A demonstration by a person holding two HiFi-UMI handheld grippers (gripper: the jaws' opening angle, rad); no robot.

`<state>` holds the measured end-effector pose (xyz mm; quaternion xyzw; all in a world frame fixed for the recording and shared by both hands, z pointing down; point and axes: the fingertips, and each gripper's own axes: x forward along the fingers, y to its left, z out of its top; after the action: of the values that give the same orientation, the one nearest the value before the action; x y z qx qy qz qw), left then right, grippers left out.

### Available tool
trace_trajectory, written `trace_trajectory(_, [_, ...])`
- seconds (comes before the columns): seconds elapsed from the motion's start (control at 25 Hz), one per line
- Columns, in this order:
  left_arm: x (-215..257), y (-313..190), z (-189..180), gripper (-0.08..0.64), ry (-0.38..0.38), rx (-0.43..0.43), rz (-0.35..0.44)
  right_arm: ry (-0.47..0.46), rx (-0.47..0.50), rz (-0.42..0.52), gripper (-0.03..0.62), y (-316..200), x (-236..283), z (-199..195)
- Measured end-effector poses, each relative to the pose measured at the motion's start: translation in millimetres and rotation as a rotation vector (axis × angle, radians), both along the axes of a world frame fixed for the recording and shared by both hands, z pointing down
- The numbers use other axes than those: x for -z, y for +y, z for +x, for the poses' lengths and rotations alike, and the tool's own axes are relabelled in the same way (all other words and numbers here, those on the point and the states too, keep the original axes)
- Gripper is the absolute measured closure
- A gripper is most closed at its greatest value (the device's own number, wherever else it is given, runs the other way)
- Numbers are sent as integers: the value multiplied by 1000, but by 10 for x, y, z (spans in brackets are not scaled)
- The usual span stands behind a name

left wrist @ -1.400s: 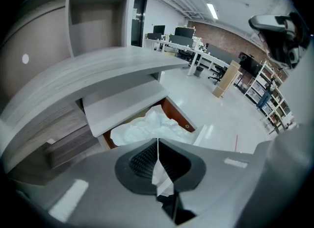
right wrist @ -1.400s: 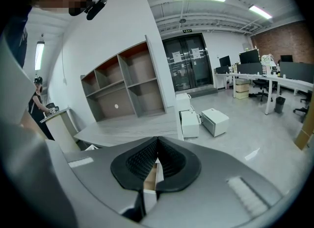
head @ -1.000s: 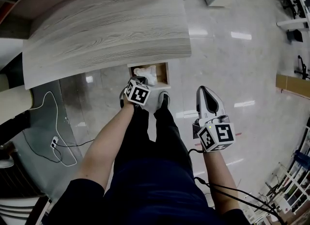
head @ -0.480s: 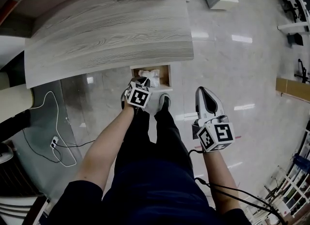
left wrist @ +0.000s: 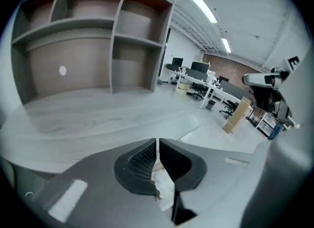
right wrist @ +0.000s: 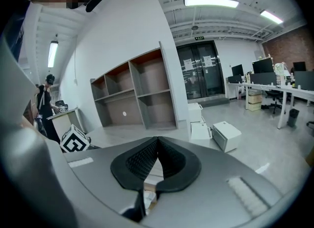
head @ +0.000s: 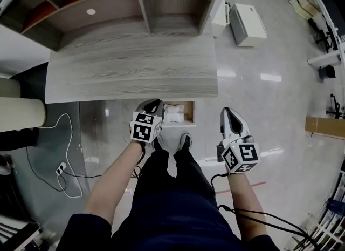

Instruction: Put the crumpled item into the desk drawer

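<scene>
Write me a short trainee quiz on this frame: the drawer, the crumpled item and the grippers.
1. True or false: the drawer is shut.
2. Where does the crumpled item lie? A on the desk; B in the drawer; C on the floor.
3. Which gripper is nearer the drawer?
Key: 1 false, it stands open; 2 B; 3 the left gripper.
</scene>
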<state>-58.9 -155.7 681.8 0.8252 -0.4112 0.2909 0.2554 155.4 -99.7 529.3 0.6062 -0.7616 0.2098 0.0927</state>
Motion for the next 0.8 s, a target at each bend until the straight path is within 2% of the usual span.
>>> trace_trajectory(0.12, [509, -290, -193, 540, -10, 73, 144, 13, 23, 55, 586, -183, 195, -68])
trace_trajectory(0.36, [1599, -614, -450, 540, 45, 173, 373, 33, 63, 142, 586, -445, 588, -251])
trace_trajectory(0.8, [2805, -647, -465, 540, 130, 207, 596, -15, 111, 328, 586, -705, 1332, -516])
